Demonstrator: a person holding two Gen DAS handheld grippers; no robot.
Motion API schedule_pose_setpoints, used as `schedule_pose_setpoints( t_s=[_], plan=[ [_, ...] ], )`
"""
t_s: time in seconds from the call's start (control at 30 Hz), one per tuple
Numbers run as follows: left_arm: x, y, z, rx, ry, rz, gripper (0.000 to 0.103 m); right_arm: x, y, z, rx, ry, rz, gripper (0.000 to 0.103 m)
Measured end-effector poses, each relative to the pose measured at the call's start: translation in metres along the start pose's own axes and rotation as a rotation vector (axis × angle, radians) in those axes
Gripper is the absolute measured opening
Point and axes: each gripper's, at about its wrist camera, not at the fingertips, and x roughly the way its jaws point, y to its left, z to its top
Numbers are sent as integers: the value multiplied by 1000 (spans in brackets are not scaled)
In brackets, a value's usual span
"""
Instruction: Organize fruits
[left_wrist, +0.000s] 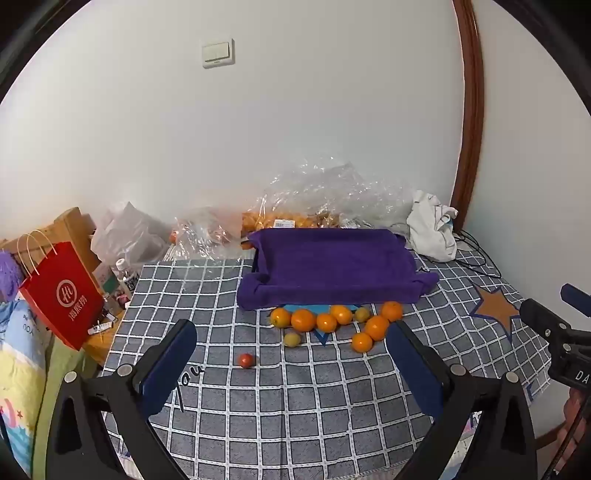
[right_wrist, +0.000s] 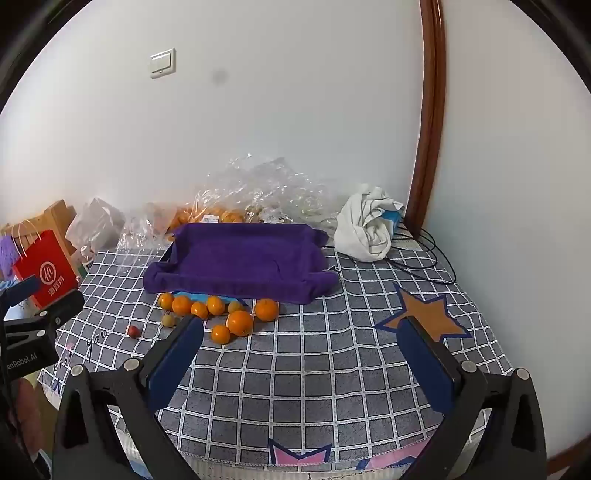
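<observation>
Start leftmost: small red fruit (left_wrist: 246, 360) alone on the checked cloth (left_wrist: 295, 398), oranges (left_wrist: 325, 322) clustered just before the purple-lined tray (left_wrist: 332, 266). Left gripper (left_wrist: 291, 363) and right gripper (right_wrist: 303, 356) jaws fully wide, empty; lower gently, close softly

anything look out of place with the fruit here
Yes. The small red fruit lies alone on the checked cloth, apart from the cluster of oranges beside the purple-towel-lined tray. That tray holds no fruit yet.
</observation>
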Motion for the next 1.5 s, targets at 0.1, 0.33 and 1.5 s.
schedule_pose_setpoints(
  t_s=[0.1, 0.33, 1.5],
  plan=[
    [3, 1, 1, -16, 13, -26, 103, -1, -1, 0, 4, -2, -2, 103],
    [-4, 3, 10, -21, -11, -23, 103, -1, -5, 1, 23, 2, 2, 103],
    [-12, 5, -1, -15, -27, -30, 103, -8, 0, -4, 14, -14, 15, 103]
  ],
)
